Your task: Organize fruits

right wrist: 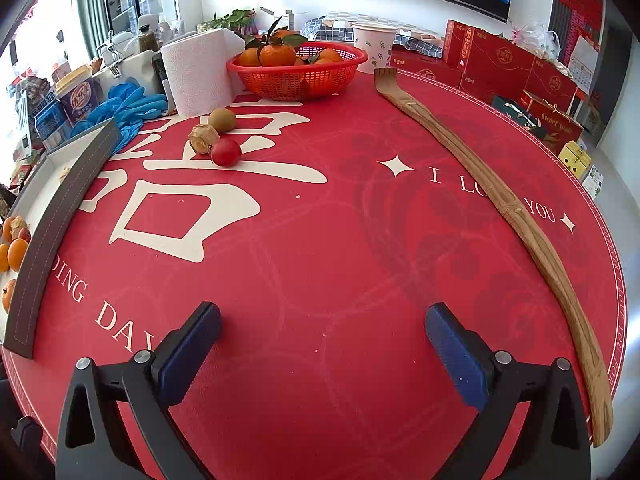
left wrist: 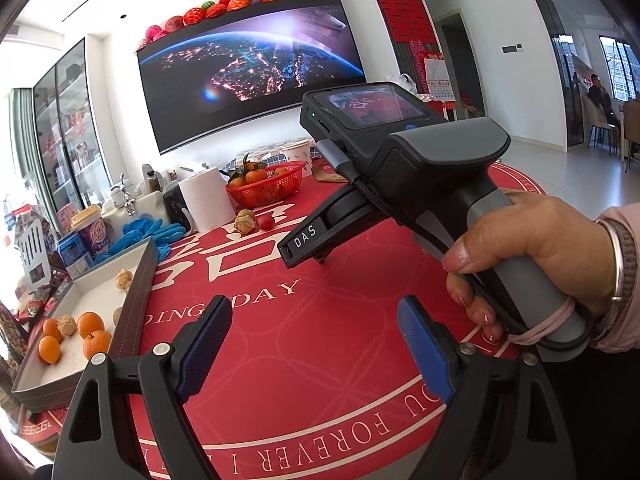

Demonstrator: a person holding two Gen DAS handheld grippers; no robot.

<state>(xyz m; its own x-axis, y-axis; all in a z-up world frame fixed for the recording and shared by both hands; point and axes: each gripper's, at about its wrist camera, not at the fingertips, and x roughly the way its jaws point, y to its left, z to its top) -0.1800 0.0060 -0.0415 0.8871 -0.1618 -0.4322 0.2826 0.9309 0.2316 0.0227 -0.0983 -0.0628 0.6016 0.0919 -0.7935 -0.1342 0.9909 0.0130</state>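
The left gripper (left wrist: 316,340) and right gripper (right wrist: 322,344) fill the lower frame, jaws spread and holding nothing above the red counter (right wrist: 320,260). At the left edge, the grey box (left wrist: 132,312) holds oranges (left wrist: 91,324). At upper centre sit the red basket (right wrist: 298,76) of oranges, then a kiwi (right wrist: 222,119), a red fruit (right wrist: 225,152) and a husked fruit (right wrist: 203,139).

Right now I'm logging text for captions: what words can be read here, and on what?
"DAS": tag on the right gripper.
"DING DAY": cut-off words on the red mat.
"OU FOREVER I": mat rim, left wrist view.
"I LO… YOU": mat, crossed by the wooden scratcher.
"Sweet": box, next word unclear.
Large white Chinese character: mat.
Cup, carton and red box labels: too blurred.
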